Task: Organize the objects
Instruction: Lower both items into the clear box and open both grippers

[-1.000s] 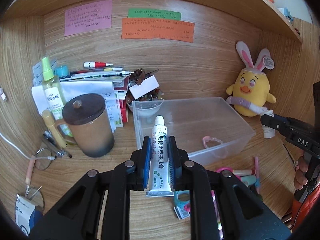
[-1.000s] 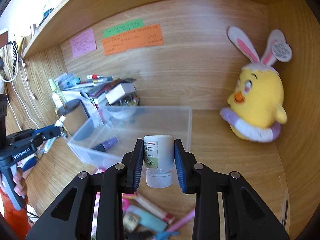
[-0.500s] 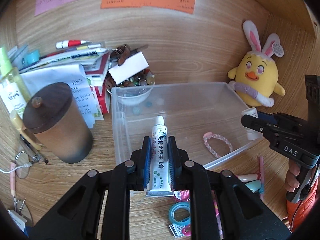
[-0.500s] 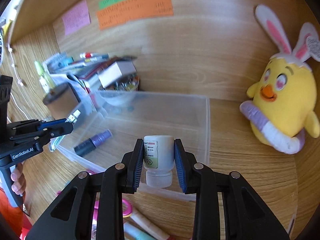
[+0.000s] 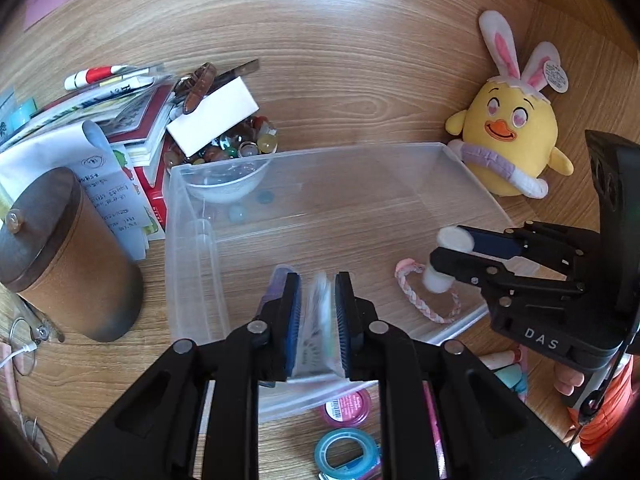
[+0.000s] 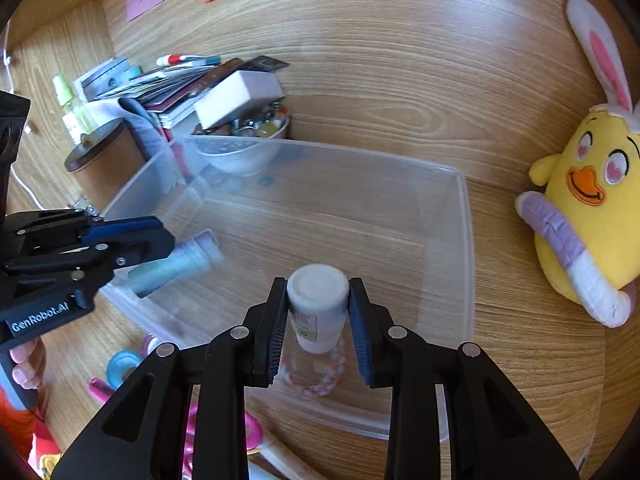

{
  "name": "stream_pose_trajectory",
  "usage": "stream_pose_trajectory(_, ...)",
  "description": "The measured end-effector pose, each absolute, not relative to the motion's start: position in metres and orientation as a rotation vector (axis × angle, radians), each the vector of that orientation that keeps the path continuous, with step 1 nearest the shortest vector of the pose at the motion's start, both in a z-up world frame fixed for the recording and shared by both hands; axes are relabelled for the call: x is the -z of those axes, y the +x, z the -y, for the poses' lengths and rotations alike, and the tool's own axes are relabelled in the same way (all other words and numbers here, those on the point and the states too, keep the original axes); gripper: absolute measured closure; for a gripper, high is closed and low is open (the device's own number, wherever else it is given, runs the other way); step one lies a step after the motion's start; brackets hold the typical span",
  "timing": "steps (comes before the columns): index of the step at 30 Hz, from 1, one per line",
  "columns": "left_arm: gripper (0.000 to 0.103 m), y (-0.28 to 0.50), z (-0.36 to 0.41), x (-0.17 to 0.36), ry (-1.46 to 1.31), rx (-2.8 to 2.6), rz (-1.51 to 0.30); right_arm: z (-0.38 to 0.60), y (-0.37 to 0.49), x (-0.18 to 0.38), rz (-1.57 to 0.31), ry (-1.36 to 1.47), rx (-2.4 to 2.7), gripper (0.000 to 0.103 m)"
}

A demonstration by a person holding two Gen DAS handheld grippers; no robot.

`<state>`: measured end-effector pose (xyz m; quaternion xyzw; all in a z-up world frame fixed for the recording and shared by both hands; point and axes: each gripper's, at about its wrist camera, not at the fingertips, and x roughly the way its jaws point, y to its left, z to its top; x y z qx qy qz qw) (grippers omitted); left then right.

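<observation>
Nearest us, short of the clear bin's (image 5: 192, 264) front wall, tape rolls (image 5: 346, 446) lie loose on the desk, while over the bin our left gripper (image 5: 316, 312) is pinched on a blurred ointment tube (image 5: 316, 320), soft and light by our judgement, best held across its flat body. Our right gripper (image 6: 318, 314) pinches a small white bottle (image 6: 318, 300) by its sides, stiff, light, likely slippery, above the pink braided bracelet (image 6: 316, 376) on the bin floor. Beyond the bin sits the plush chick (image 6: 588, 216).
</observation>
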<state>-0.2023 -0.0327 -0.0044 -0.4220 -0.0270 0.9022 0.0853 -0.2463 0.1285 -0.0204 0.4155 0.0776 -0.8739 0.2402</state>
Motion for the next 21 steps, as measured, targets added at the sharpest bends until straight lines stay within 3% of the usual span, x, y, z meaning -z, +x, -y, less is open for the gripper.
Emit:
stream_pose_trajectory(3, 0.087, -0.195, 0.031, -0.004, -1.222, -2.702, 0.071, -0.128, -0.240, 0.014, -0.225, 1.111, 2.400, 0.076)
stream_pose_trajectory(7, 0.082, -0.180, 0.028, -0.017, -1.170, -2.731, 0.034, -0.132, -0.231, 0.003, -0.213, 1.073, 2.414, 0.067)
stream_pose_trajectory(12, 0.042, -0.157, 0.025, -0.026, -1.123, -2.774, 0.007, -0.144, -0.205, -0.015, -0.211, 0.988, 2.465, 0.049)
stream_pose_trajectory(17, 0.032, -0.133, 0.022, -0.026, -1.103, -2.803, -0.031, -0.157, -0.174, -0.023, -0.227, 0.928, 2.513, 0.033)
stream_pose_trajectory(21, 0.026, -0.114, 0.019, -0.019, -1.122, -2.784, -0.030, -0.166, -0.150, -0.018, -0.220, 0.918, 2.532, 0.029)
